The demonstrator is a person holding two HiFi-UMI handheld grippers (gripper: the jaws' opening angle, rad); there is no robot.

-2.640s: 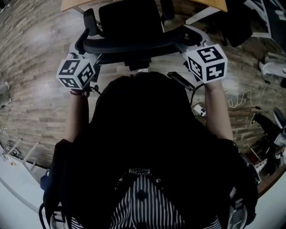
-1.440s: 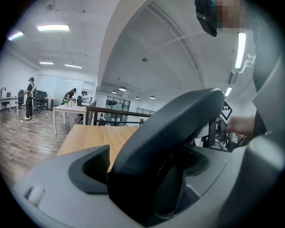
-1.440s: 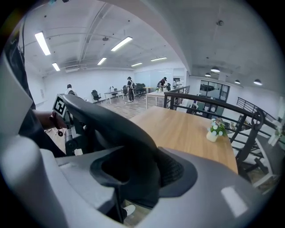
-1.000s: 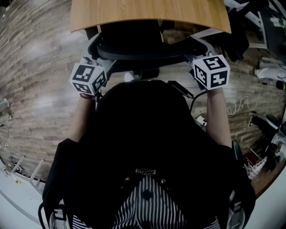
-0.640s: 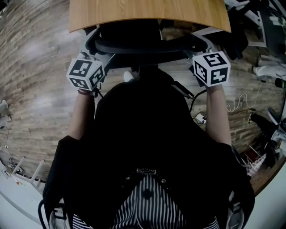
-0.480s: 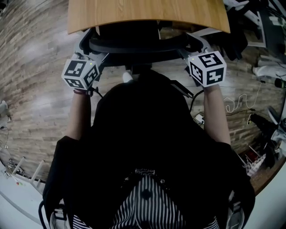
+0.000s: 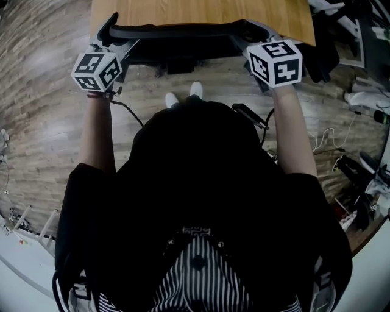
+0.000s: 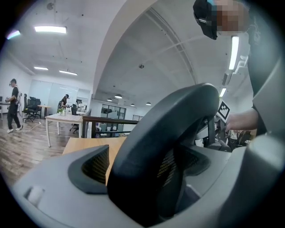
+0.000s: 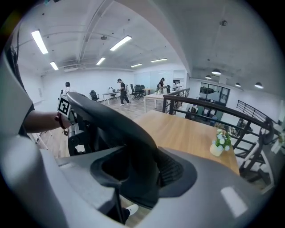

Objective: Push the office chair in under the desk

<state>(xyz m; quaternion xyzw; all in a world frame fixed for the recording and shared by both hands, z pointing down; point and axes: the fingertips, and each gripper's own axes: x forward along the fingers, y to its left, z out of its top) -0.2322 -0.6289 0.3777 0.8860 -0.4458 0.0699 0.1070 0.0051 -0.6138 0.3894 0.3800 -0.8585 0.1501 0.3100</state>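
Chair (image 7: 177, 31) is in under the desk (image 7: 201, 12). From the head view only the curved top edge of its back shows, lying along the desk's near edge, with a dark part of the frame just below it; the seat is hidden by the wooden top. Left gripper (image 8: 147, 176) is at the left end of that top edge and is released. Its jaws have just been opening, and the back's rim stands between them. The outer pad (image 8: 91, 167) is clear of the rim, with a strip of desk wood visible in the gap. I can't tell whether the other pad touches. Right gripper (image 9: 142, 173) is at the right end and clenched on the rim: the black edge fills the space between its pads (image 9: 178, 171), no gap visible on either side. Both arms are stretched forward, marker cubes up, one on each side of the chair back. White shoes (image 7: 195, 90) are on the plank floor (image 7: 49, 122), just short of the desk edge, between the two arms. A cable (image 7: 125, 111) trails back from the left gripper toward the body. On the desk top, seen from the right gripper view, there is a small potted plant (image 9: 218, 144) near the far right side. Background is open office, with people (image 9: 121, 91) standing by other tables, well apart from this desk.
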